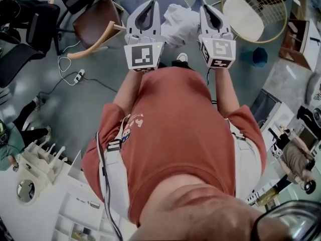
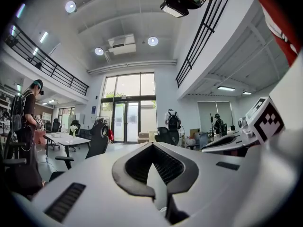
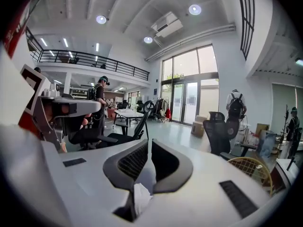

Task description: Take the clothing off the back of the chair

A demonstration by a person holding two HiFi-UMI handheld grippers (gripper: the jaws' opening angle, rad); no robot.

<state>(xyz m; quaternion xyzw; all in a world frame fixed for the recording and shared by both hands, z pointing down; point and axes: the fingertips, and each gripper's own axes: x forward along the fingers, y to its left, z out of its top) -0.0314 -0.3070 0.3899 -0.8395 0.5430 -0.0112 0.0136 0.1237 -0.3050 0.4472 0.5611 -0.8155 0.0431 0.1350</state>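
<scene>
We hold the crumpled white cloth garment (image 1: 178,24) in the air between both tongs, above the grey floor (image 1: 85,109) and resting on no chair back that the head view shows. The left tongs (image 1: 149,6) are closed, tips together, with pale fabric (image 2: 156,183) filling the wedge behind them. The right tongs (image 3: 149,143) are closed too, and a white fold (image 3: 139,197) bunches up at their base. In the head view the right tongs (image 1: 206,9) sit level with the left, and the garment is slung from one to the other.

A brown-seated chair with pale wooden arms (image 1: 95,24) stands to the left and a gold wire chair with a white cushion (image 1: 251,14) to the right. We cannot tell which chair bore the clothing.

By our reading the lift-off is done and we are at the carrying stage. The next move calls for both grips to hold firm while we find somewhere to set the garment down, minding that loose cloth does not snag on the chairs nearby.
</scene>
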